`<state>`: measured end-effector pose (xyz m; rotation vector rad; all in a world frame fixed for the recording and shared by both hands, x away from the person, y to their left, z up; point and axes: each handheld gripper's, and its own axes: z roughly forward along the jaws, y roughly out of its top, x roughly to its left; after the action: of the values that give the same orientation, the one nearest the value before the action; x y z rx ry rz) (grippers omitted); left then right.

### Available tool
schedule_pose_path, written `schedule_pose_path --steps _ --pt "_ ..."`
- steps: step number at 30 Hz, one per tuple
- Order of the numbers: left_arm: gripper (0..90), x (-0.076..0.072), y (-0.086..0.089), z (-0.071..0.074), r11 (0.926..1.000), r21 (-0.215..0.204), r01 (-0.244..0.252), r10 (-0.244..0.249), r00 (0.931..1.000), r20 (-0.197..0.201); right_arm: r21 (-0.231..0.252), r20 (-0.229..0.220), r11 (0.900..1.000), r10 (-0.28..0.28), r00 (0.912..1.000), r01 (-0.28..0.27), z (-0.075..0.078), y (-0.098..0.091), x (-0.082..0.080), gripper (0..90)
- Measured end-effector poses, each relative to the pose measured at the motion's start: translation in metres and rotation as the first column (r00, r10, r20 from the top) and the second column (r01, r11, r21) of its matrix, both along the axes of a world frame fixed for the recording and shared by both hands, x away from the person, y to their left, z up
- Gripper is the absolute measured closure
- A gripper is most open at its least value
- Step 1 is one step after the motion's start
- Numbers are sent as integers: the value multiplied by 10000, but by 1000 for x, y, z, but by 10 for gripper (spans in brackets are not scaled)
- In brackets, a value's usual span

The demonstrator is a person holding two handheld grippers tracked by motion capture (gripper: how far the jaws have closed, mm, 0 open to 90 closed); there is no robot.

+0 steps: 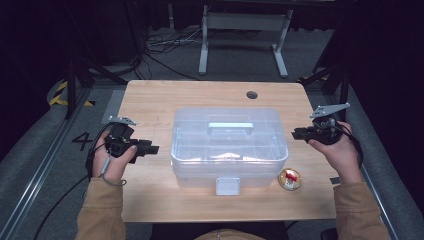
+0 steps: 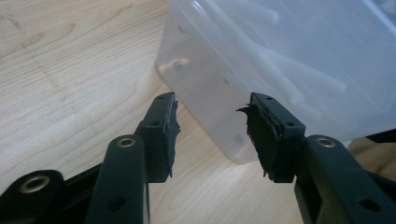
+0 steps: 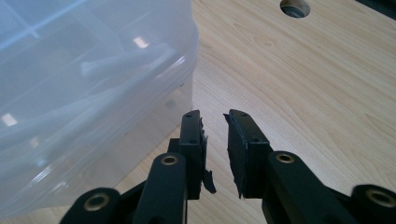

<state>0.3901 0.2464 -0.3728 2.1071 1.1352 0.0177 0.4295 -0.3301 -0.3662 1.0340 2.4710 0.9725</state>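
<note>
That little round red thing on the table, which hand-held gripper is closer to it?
Right. The right hand-held gripper hovers just behind the round thing; the left hand-held gripper is across the box.

High view: fixed overhead, person's side, faces forward and down on whole worktop (image 1: 150,100). Both gripper views: low, close, each along its own jaws at the clear plastic box (image 1: 229,145) from opposite ends. All three share box (image 2: 280,60) (image 3: 70,93) and worktop.
</note>
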Motion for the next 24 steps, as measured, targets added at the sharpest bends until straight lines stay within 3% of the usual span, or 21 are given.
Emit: schedule_pose_path --steps 4,12,16,20,24 --pt "496 -3 -6 6 9976 689 -95 85 9998 155 38 42 9999 -152 9999 152 0 -4 -4 765" --pt "488 -1 -8 9 9964 831 -178 157 9995 256 -68 -121 10000 -68 9999 67 -8 -1 -5 732" --pt "492 -5 -11 20 9942 1071 -54 -18 9978 669 62 -196 9999 -117 9997 118 -7 -1 -6 718" --pt "494 -10 -13 39 9951 986 25 -137 9935 1127 29 -217 9999 -122 9997 122 -8 -1 -5 708" --pt "495 -11 -19 56 9933 1104 328 -472 9904 1303 27 -368 9998 -173 9992 174 -11 -2 -4 700"
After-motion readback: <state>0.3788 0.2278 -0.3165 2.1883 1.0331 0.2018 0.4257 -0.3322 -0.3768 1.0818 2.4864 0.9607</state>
